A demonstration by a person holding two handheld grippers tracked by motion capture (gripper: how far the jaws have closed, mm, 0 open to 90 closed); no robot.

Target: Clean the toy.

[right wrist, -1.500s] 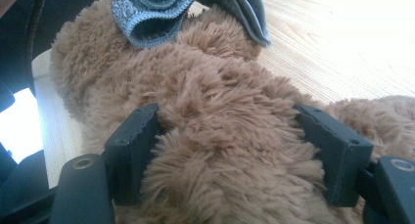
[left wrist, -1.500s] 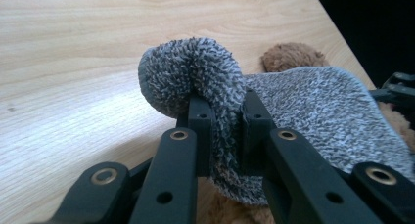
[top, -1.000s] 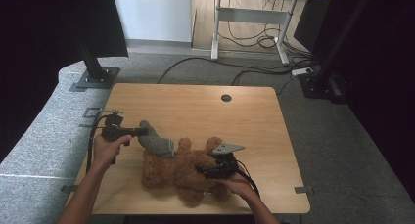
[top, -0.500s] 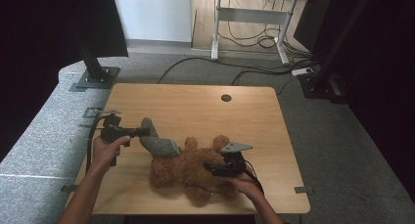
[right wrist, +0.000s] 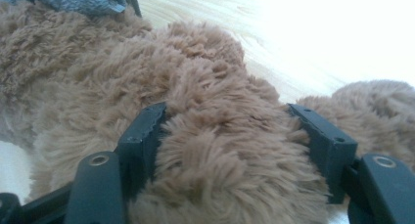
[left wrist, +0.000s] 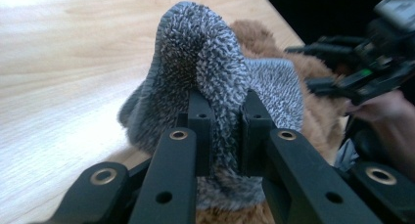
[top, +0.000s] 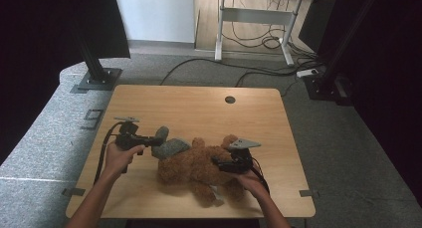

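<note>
**Two grippers on a teddy bear and its grey sock**

From above, a brown teddy bear (top: 194,166) lies on the near half of the wooden tabletop (top: 199,103). A grey sock (top: 169,147) rests against its upper left part, one end sticking up. The left gripper (top: 155,141), held in the person's left hand (top: 119,156), comes in level from the left and meets the sock's raised end. The right gripper (top: 219,163) lies over the bear's right side, the right hand (top: 249,180) behind it.

In the left gripper view, the two black jaws are clenched on a fold of the fuzzy grey sock (left wrist: 220,87), which stands up between them. The brown bear (left wrist: 318,87) lies behind it, and the other gripper (left wrist: 352,67) shows at far right.

In the right gripper view, the jaws stand wide on either side of a thick bulge of the bear's fur (right wrist: 220,150), pressing into it. They have just been closing a little on that plush. A bit of the sock (right wrist: 73,1) peeks in at top left.
</note>
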